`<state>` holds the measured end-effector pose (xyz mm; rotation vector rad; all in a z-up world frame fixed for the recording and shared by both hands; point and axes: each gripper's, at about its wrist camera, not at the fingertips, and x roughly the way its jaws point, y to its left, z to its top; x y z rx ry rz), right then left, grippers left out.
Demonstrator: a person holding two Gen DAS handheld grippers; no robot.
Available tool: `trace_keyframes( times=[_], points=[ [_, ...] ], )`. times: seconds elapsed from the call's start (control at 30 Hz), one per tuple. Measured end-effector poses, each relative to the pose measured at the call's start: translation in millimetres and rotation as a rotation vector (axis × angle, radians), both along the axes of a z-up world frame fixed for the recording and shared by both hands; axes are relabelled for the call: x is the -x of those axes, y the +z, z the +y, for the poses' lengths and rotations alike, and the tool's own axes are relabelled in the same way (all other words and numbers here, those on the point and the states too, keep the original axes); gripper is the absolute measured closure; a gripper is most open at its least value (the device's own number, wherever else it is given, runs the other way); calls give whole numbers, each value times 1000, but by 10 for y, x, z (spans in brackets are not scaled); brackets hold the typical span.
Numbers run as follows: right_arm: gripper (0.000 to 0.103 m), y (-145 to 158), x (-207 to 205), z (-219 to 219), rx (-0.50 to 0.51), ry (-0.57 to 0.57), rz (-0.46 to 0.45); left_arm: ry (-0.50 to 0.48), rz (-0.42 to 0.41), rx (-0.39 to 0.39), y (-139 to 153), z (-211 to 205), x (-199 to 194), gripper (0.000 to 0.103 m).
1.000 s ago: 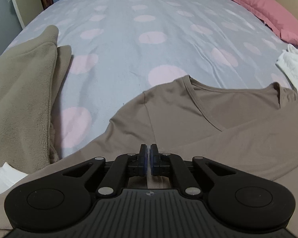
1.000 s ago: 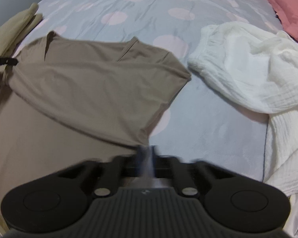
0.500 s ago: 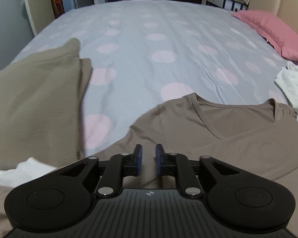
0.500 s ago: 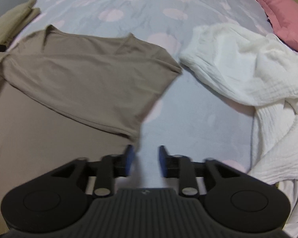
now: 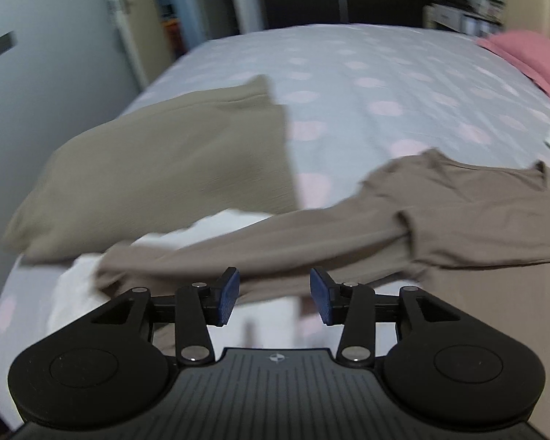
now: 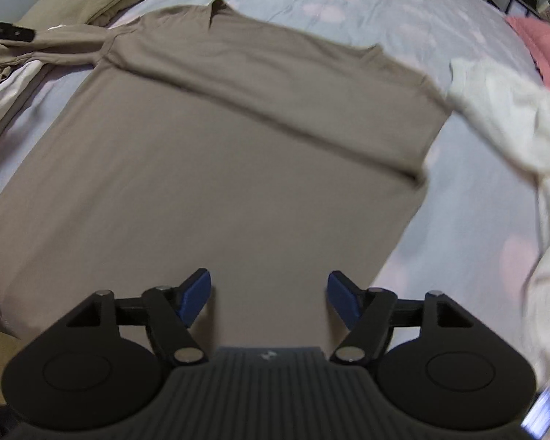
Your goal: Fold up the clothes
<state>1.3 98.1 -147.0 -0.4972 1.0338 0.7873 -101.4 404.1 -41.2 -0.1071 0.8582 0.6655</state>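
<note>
A taupe long-sleeved shirt lies spread on the bed, its top part folded over across the chest. Its left sleeve stretches out to the left over white cloth. My left gripper is open and empty, just in front of that sleeve. It also shows as a black tip at the far left of the right wrist view. My right gripper is open and empty, above the shirt's lower part.
A folded olive-tan garment lies left of the shirt. A white crumpled garment lies to its right, a pink pillow beyond it. White cloth lies under the sleeve. The bed sheet is grey with pink dots.
Both grippers have opened and let go of the shirt. The left one drew back to the left along the sleeve. The right one moved over the shirt's lower part.
</note>
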Motion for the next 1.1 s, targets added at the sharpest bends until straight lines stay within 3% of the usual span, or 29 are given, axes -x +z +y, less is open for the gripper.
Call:
trace_keyframes(
  times=[0.17, 0.4, 0.43, 0.5, 0.57, 0.7, 1.1],
  points=[
    [29, -54, 210, -89, -13, -36, 0, 113, -14, -64, 22, 108, 379, 45],
    [24, 109, 222, -76, -82, -80, -3, 161, -39, -36, -48, 306, 592, 38],
    [24, 134, 229, -63, -95, -84, 0, 165, -31, -31, -88, 331, 600, 40],
    [23, 147, 242, -14, -109, -84, 8, 163, -34, 5, -156, 395, 615, 64],
    [23, 135, 262, 24, -115, -76, 19, 149, -39, 28, -182, 424, 622, 79],
    [23, 77, 274, 82, -99, -58, 29, 100, -56, 26, -158, 396, 600, 99],
    [23, 29, 195, 175, -109, -31, 48, 103, -121, 25, 8, 354, 613, 103]
  ],
)
